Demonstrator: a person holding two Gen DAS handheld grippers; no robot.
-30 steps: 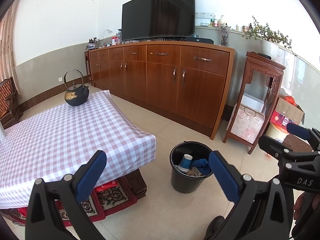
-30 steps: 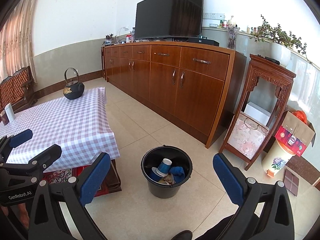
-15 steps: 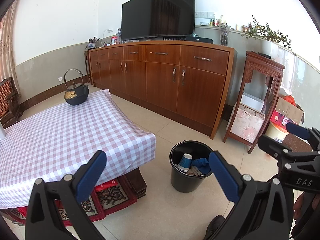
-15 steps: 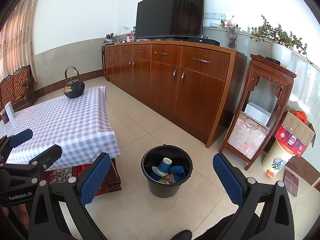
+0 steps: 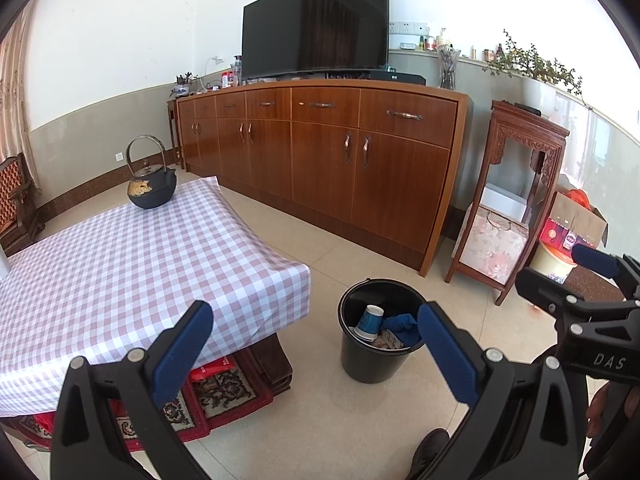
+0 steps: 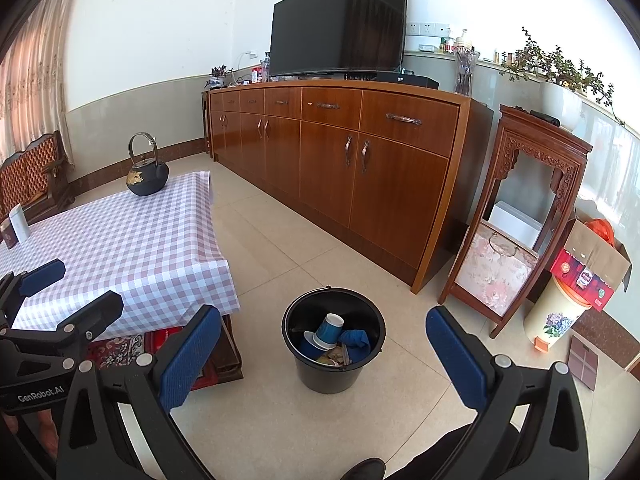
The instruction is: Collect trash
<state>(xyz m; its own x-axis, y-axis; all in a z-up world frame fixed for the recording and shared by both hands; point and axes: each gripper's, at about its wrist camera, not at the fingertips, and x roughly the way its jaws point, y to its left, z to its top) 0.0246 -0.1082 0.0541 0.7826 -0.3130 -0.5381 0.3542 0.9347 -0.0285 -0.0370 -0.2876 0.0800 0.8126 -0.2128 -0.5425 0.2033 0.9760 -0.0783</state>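
the black bucket [image 6: 333, 338] stands on open tiled floor [image 6: 280, 264] at lower centre of the right wrist view, its mouth unobstructed from above, though a paper cup [image 6: 330, 330] and blue cloth [image 6: 356, 340] already fill part of it. to its left the table [image 6: 132, 248] edge and hanging checked cloth come near. the long wooden sideboard [image 6: 340, 160] blocks the upper middle, the carved stand [image 6: 520, 220] the right. a wide floor lane runs between table and sideboard. on the table only a kettle [image 6: 146, 176] at the far corner interrupts the surface.
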